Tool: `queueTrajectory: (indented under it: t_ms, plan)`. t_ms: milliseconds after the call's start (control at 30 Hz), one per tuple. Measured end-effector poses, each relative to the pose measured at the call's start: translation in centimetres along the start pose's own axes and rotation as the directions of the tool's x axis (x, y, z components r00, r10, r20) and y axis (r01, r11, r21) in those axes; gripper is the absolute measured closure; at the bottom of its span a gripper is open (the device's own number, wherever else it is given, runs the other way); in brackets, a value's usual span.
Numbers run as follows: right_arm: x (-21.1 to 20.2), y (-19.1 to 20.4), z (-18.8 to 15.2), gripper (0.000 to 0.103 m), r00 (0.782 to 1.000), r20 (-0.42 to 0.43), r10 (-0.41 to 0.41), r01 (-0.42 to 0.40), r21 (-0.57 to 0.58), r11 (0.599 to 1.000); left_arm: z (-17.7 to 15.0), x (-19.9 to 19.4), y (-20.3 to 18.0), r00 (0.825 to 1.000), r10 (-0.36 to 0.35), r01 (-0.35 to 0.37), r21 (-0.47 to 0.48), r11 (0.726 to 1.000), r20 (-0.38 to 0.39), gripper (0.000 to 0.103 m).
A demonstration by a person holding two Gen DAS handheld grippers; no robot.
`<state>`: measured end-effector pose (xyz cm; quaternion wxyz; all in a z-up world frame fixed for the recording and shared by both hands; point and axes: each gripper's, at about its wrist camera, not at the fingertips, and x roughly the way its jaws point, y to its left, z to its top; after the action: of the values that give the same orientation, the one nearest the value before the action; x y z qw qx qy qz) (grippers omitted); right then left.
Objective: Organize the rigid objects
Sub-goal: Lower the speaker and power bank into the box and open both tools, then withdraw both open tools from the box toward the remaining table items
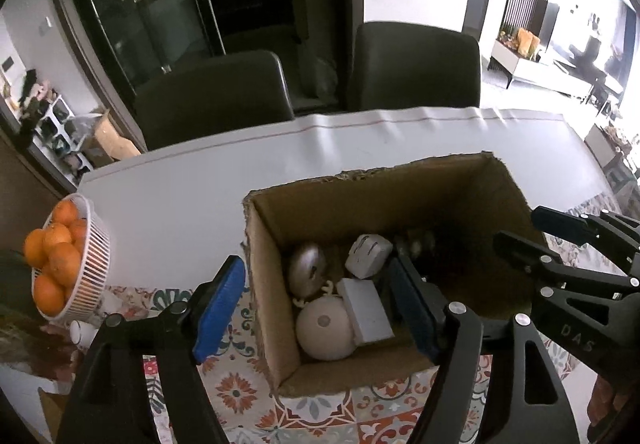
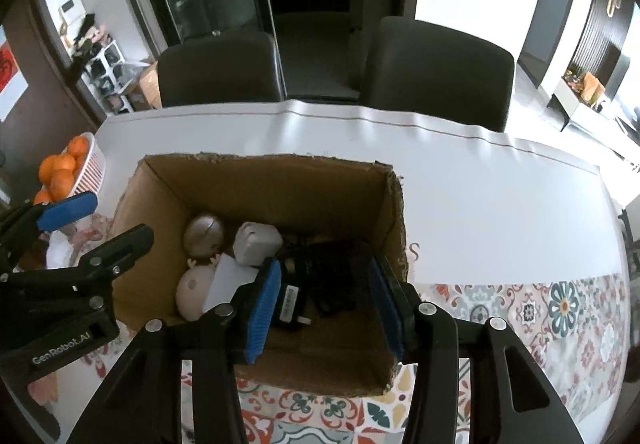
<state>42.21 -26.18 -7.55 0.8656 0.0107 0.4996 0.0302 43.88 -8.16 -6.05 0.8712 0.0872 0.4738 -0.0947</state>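
Observation:
An open cardboard box (image 1: pixel 264 284) (image 2: pixel 280 179) stands on the table. It holds a silver mouse (image 1: pixel 306 270) (image 2: pixel 203 232), a white mouse (image 1: pixel 368 254) (image 2: pixel 256 242), a round cream toy (image 1: pixel 326 328) (image 2: pixel 194 290), a white block (image 1: pixel 366 310) (image 2: pixel 226 280) and a black adapter with cables (image 2: pixel 320 284). My left gripper (image 1: pixel 316 308) is open and straddles the box's left wall. My right gripper (image 2: pixel 326 302) is open and empty above the black adapter; it also shows in the left wrist view (image 1: pixel 532 232).
A white basket of oranges (image 1: pixel 86 264) (image 2: pixel 90 167) stands left of the box. A patterned mat (image 2: pixel 540 316) covers the near table, with white tabletop (image 1: pixel 200 187) beyond. Two dark chairs (image 1: pixel 212 95) (image 2: pixel 436 71) stand at the far edge.

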Motion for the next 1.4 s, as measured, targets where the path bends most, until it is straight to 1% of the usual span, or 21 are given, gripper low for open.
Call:
queueTrajectory:
  t_ms: [133, 200, 367, 433, 500, 600, 733, 867, 1067, 1267, 1400]
  plan:
    - [-1.6, 0.1, -0.5, 0.055, 1.0, 0.03, 0.009, -0.01, 0.019, 1.0, -0.6, -1.7, 0.2, 1.0, -0.003, 0.004, -0.023, 1.0, 0.031, 0.027]
    - [-2.6, 0.4, -0.9, 0.055, 0.999, 0.05, 0.012, -0.013, 0.02, 1.0, -0.9, -2.5, 0.2, 0.999, -0.002, 0.003, -0.026, 1.0, 0.045, 0.025]
    - [-5.2, 0.9, -2.1, 0.055, 0.994, 0.113, -0.001, -0.003, 0.033, 0.999, -1.8, -4.8, 0.2, 0.995, 0.028, -0.025, -0.029, 0.999, 0.094, 0.024]
    - [-6.2, 1.0, -2.6, 0.052, 0.991, 0.137, -0.008, 0.003, 0.037, 0.999, -2.4, -6.2, 0.2, 0.991, 0.036, -0.031, -0.039, 0.999, 0.125, 0.02]
    - [-7.2, 1.1, -3.1, 0.049, 0.986, 0.163, -0.019, 0.013, 0.038, 0.999, -2.9, -7.2, 0.2, 0.988, 0.032, -0.026, -0.047, 0.999, 0.149, 0.019]
    - [-8.8, 1.4, -4.0, 0.048, 0.978, 0.206, -0.024, 0.016, 0.042, 0.999, -3.8, -9.1, 0.0, 0.981, 0.041, -0.033, -0.048, 0.998, 0.187, 0.018]
    - [-11.0, 1.6, -5.2, 0.043, 0.965, 0.258, -0.034, 0.021, 0.051, 0.998, -5.0, -11.0, -0.1, 0.973, 0.049, -0.037, -0.057, 0.998, 0.227, 0.014]
    - [-12.7, 1.8, -6.5, 0.04, 0.954, 0.296, -0.037, 0.022, 0.055, 0.998, -6.3, -12.6, -0.2, 0.969, 0.026, -0.009, -0.069, 0.998, 0.247, 0.013]
    - [-14.7, 2.3, -8.7, 0.037, 0.939, 0.34, -0.054, 0.039, 0.05, 0.998, -8.5, -14.4, -0.3, 0.955, 0.062, -0.043, -0.071, 0.997, 0.289, 0.01]
    - [-15.8, 2.8, -10.6, 0.035, 0.934, 0.355, -0.042, 0.028, 0.046, 0.999, -10.8, -15.8, -0.4, 0.942, 0.1, -0.077, -0.084, 0.993, 0.32, 0.009]
    - [-16.3, 3.1, -12.1, 0.032, 0.927, 0.372, -0.041, 0.032, 0.029, 0.999, -12.6, -16.2, -0.3, 0.943, 0.106, -0.076, -0.106, 0.991, 0.315, 0.008]
